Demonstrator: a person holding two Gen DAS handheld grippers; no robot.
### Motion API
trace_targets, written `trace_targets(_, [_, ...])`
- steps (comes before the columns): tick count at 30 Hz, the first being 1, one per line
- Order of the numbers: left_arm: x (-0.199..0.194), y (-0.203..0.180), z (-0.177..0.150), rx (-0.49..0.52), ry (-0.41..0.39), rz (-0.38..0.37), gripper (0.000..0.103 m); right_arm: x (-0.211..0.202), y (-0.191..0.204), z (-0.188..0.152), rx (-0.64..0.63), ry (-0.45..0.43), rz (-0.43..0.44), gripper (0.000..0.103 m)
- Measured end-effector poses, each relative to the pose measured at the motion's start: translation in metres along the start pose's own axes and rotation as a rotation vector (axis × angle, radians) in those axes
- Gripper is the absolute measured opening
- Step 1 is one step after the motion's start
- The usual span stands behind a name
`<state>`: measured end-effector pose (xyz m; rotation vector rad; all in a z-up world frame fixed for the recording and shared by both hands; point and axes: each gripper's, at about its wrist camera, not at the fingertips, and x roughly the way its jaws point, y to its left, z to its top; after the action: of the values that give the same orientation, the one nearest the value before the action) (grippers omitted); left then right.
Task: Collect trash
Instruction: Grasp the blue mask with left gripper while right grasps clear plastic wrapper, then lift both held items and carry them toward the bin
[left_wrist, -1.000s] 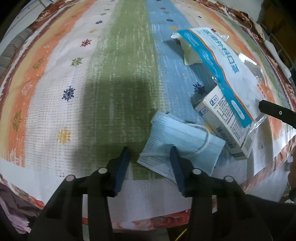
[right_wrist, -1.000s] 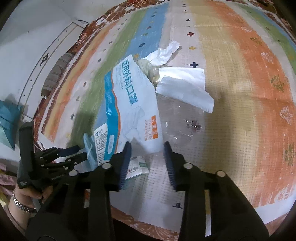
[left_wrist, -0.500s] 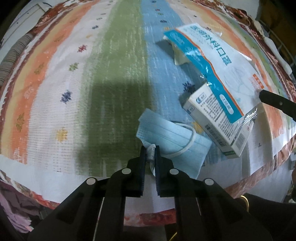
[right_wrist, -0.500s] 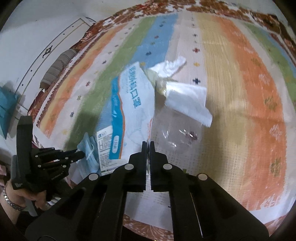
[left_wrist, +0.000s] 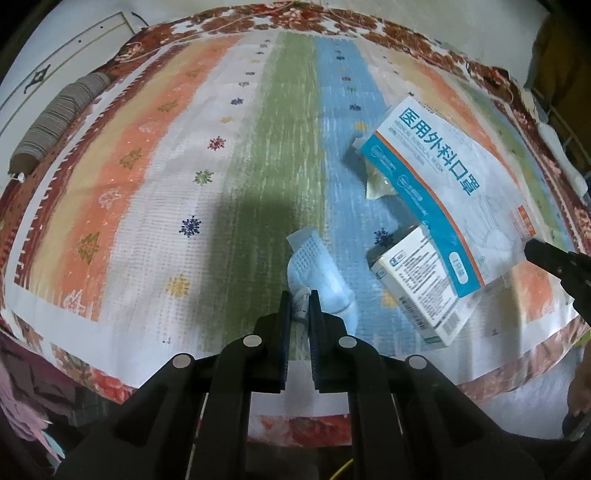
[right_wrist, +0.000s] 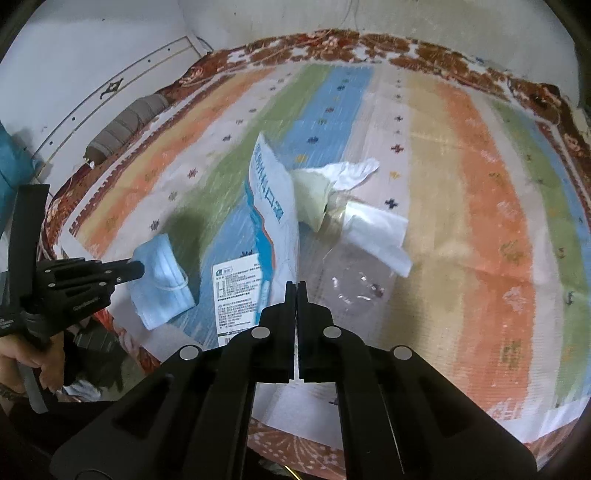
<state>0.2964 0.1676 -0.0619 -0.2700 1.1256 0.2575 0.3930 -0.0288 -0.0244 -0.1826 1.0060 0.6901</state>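
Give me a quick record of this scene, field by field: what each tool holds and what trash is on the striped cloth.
left tool: shut on the blue face mask, lifted at one edge
right tool: shut on the mask package, its near edge raised
surface: striped cloth
other trash: small white box under the package, crumpled tissue, white paper, clear plastic wrapper

The white-and-blue mask package (left_wrist: 439, 184), ahead and to the right of the left jaws, carries large blue characters — 医用外科口罩. The small white box (left_wrist: 417, 284) under its near end bears print too fine to read.
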Motion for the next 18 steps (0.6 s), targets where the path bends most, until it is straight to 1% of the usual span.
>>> trace_targets(2, [-0.005, -0.005, 0.005, -0.003, -0.014, -0.009, 0.008, -0.008, 0.001, -0.001, -0.007, -0.017, -0.018, 0.000])
trace_targets(8, [-0.033, -0.008, 0.001, -0.012, -0.068, -0.030, 0.008, -0.029, 0.005, -0.005, -0.017, -0.075, -0.060, 0.000])
trace_targets(13, [-0.044, -0.011, -0.003, 0.006, -0.091, -0.018, 0.008, -0.043, 0.012, -0.014, -0.025, -0.080, -0.059, 0.000])
trace_targets(16, [-0.050, -0.010, -0.006, -0.003, -0.089, -0.037, 0.008, -0.049, 0.015, -0.021, -0.021, -0.077, -0.064, 0.000])
trace_targets(18, [-0.054, -0.008, -0.007, -0.017, -0.091, -0.052, 0.008, -0.054, 0.018, -0.025, -0.028, -0.091, -0.075, 0.000])
